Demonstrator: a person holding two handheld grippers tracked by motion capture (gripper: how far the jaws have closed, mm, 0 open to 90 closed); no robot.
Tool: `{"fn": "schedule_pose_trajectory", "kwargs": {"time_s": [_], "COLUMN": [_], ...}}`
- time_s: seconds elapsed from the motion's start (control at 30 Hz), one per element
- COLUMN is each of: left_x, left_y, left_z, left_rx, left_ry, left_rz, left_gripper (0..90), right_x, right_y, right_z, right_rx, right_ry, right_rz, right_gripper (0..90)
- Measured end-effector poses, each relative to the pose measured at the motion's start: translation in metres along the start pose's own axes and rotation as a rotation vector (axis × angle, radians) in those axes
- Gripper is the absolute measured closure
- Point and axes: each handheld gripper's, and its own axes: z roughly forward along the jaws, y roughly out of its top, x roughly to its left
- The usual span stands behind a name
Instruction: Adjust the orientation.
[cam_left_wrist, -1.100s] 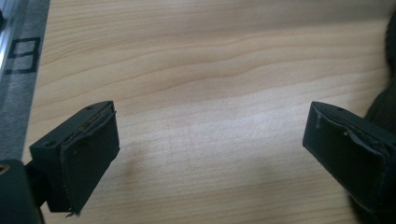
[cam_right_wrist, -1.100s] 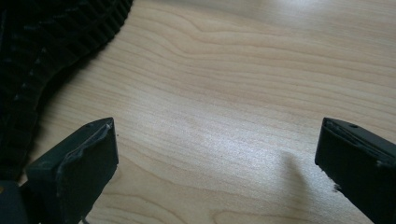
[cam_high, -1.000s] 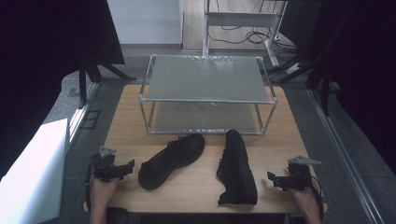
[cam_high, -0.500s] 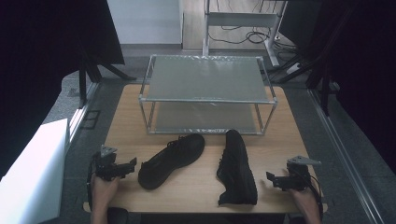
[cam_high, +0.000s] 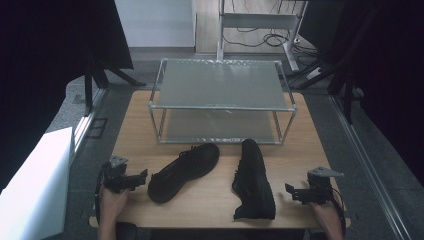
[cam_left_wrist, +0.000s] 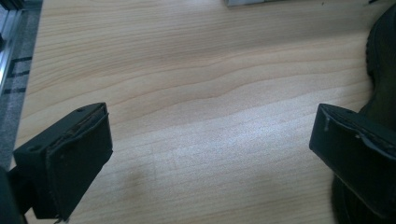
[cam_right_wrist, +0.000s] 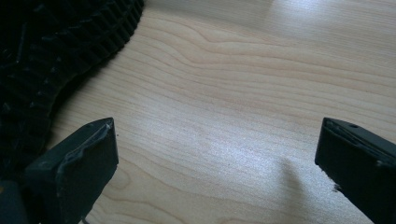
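Observation:
Two black shoes lie on the wooden table (cam_high: 210, 200). The left shoe (cam_high: 182, 165) lies diagonally, toe toward the rack. The right shoe (cam_high: 254, 180) points away from me, and its treaded sole (cam_right_wrist: 56, 42) faces my right gripper. My left gripper (cam_high: 142, 177) is open near the table's front left corner, just left of the left shoe's heel; that shoe (cam_left_wrist: 383, 60) shows past its right finger (cam_left_wrist: 359, 154). My right gripper (cam_high: 290, 192) is open at the front right, a little right of the right shoe. Bare wood lies between both pairs of jaws.
A two-tier metal-framed rack (cam_high: 222, 82) with grey shelves stands at the back of the table. A white board (cam_high: 35, 180) stands to the left of the table. Dark curtains and a desk frame with cables (cam_high: 260, 22) stand behind.
My left gripper has edged slightly right toward the left shoe's heel. The right gripper and both shoes have stayed put.

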Motion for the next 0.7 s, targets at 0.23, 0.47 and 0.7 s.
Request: {"fn": "schedule_pose_trajectory", "kwargs": {"time_s": [0.23, 0.47, 0.7], "left_x": [-0.006, -0.011, -0.033], "left_y": [0.001, 0.000, -0.001], "left_z": [0.004, 0.002, -0.002], "left_rx": [0.018, 0.027, 0.049], "left_ry": [-0.014, -0.053, -0.088], "left_rz": [0.054, 0.077, 0.169], "left_gripper": [0.0, 0.0, 0.0], "right_x": [0.000, 0.000, -0.001], "right_y": [0.000, 0.000, 0.000], "right_z": [0.000, 0.000, 0.001], "right_rx": [-0.005, -0.004, 0.000], "right_ry": [-0.005, -0.001, 0.006], "right_rz": [0.003, 0.008, 0.006], "right_gripper": [0.0, 0.0, 0.0]}}
